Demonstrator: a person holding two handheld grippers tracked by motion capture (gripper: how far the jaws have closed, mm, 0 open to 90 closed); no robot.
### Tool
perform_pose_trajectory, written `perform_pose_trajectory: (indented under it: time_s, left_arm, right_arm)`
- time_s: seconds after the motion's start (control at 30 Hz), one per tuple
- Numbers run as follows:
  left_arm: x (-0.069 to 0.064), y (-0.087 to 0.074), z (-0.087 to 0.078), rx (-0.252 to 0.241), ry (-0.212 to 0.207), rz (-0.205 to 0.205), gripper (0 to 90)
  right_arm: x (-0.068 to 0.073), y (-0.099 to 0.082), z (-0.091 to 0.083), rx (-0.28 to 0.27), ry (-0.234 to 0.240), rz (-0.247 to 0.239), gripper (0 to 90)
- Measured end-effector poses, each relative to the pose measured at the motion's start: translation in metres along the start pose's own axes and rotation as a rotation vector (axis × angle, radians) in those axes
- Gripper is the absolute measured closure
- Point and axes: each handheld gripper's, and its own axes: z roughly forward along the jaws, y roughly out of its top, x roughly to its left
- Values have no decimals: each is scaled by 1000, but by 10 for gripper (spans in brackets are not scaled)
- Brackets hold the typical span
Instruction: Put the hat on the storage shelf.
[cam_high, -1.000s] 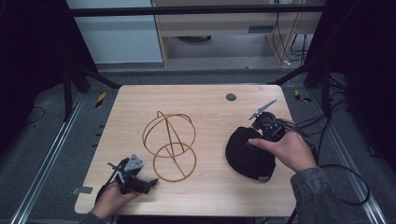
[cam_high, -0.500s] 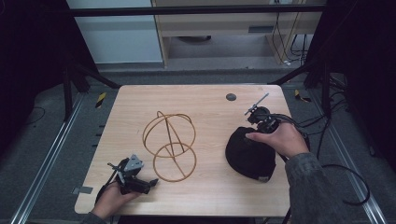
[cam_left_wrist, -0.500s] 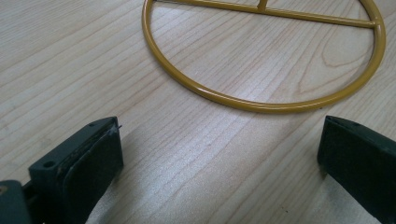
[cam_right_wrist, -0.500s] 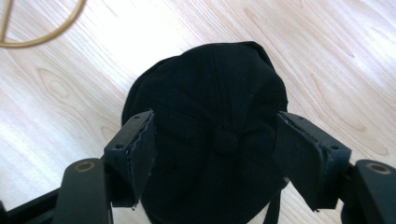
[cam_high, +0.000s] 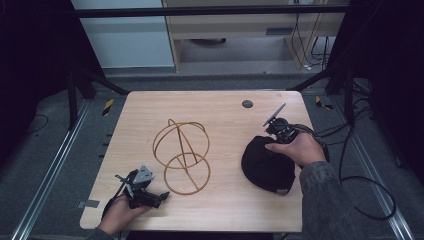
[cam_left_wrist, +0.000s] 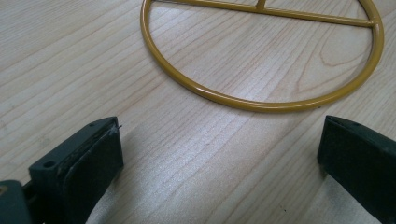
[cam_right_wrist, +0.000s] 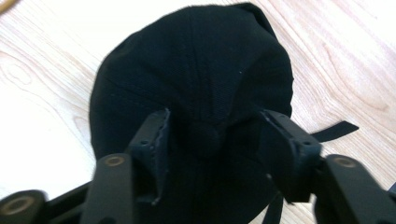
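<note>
Cap: a black baseball cap (cam_high: 267, 165) lies crown up at lower right of the counter (cam_high: 215, 107) in the high view.
Right tool: the right tool (cam_right_wrist: 210, 135) has just been closing, jaws astride the crown button, fabric between them, pads not yet pinching.
Left tool: the left tool (cam_left_wrist: 219, 149) rests released at lower left, just short of the wire stand (cam_high: 182, 150).
Doing it well: judging by this, keep centred, press down lightly, gather a fold before clamping.
</note>
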Motion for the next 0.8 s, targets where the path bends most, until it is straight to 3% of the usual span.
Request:
perform_pose_trajectory:
  time_s: [0.2,0.23,0.27,0.37,0.43,0.5,0.57,0.67,0.8]
  left_arm:
    - [0,0,0,0,-1,0,0]
    - [0,0,0,0,-1,0,0]
    - [0,0,0,0,-1,0,0]
    - [0,0,0,0,-1,1,0]
    - [0,0,0,0,-1,1,0]
    - [0,0,0,-1,-4,3,0]
    - [0,0,1,-1,-5,4,0]
    - [0,0,1,0,-4,5,0]
    - [0,0,1,0,-5,5,0]
  right_arm:
    - [-2,4,4,18,36,1,587]
    - [-3,4,6,7,32,-30,636]
    - [-1,6,6,23,43,-22,728]
    - [-1,5,6,10,48,-55,747]
    - [2,4,3,14,56,-34,749]
    - [5,1,-7,-23,52,-59,752]
    - [7,0,-11,-39,57,-42,752]
    - [9,-7,-31,-126,72,-40,753]
    - [9,-10,-52,-186,67,-23,754]
